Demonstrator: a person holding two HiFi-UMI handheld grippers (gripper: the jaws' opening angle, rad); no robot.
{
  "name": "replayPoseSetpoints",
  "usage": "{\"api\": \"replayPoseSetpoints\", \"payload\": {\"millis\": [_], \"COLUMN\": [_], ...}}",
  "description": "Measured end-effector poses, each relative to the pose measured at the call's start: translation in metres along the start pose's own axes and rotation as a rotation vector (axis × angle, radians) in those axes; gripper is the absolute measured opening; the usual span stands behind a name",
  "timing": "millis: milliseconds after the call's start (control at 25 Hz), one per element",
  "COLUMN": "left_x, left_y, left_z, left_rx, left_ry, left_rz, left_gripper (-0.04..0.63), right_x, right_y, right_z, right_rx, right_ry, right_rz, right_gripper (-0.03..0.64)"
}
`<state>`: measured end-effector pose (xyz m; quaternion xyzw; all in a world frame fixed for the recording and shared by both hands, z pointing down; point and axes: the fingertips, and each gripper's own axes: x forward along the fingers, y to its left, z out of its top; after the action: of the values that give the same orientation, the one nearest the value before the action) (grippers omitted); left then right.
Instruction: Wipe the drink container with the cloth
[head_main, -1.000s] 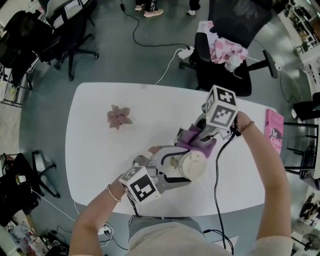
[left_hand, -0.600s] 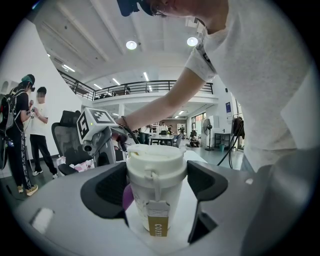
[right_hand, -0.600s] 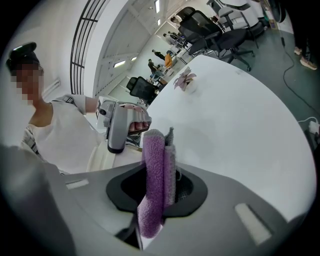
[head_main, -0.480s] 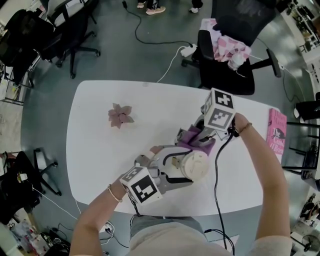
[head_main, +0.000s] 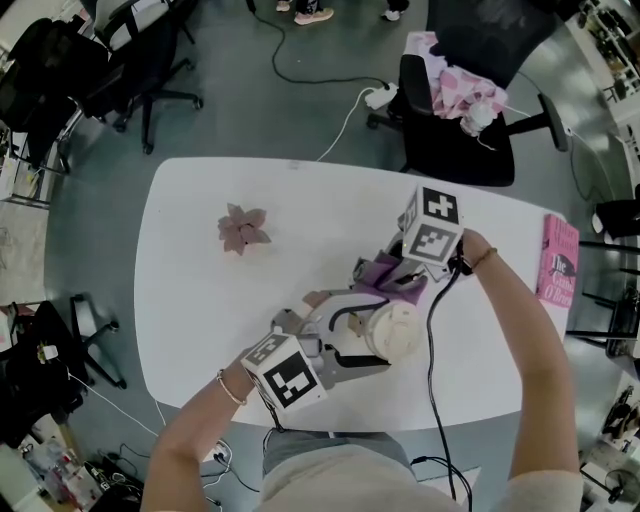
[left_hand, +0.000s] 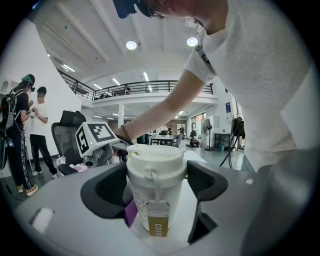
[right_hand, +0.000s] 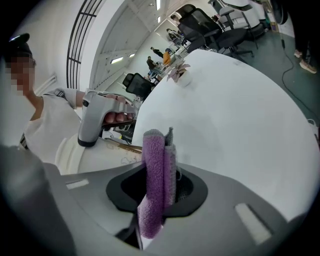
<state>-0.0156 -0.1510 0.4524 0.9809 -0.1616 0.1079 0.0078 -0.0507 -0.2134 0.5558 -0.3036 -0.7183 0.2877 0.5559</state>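
Since a second ago, my right gripper (right_hand: 159, 192) has crept slightly to its own left, closer over the cup, while the cup has stayed in my left gripper (left_hand: 158, 192). Left gripper's two dark jaws are clamped on either side of a pale paper drink cup (head_main: 395, 332), which stands upright between them with its lid on. A small paper tag (left_hand: 158, 222) hangs from the lid down the cup's near side. Right gripper's jaws are clenched on a folded purple cloth (head_main: 385, 272), which stands up between them as a thick fuzzy strip. The cloth lies against the cup's side just beyond the left gripper's left jaw, apparently touching it. Both tools hover low over a white table (head_main: 200, 300). Well beyond the left gripper, on the same table, sits a small dusky-pink flower-shaped object (head_main: 243, 228)
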Motion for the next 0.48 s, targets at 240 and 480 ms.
{"api": "replayPoseSetpoints", "payload": {"millis": [240, 480], "left_x": [-0.001, 0.0], "left_y": [0.001, 0.001], "left_z": [0.001, 0.002], "left_rx": [-0.008, -0.014], "left_ry": [-0.001, -0.002], "left_rz": [0.002, 0.005], "left_gripper": [0.38, 0.38], "right_x": [0.011, 0.021], "right_y": [-0.013, -0.024], "right_z": [-0.003, -0.007], "right_rx": [0.015, -0.005], "right_ry": [-0.014, -0.042], "right_rz": [-0.013, -0.048], "right_gripper": [0.069, 0.069]}}
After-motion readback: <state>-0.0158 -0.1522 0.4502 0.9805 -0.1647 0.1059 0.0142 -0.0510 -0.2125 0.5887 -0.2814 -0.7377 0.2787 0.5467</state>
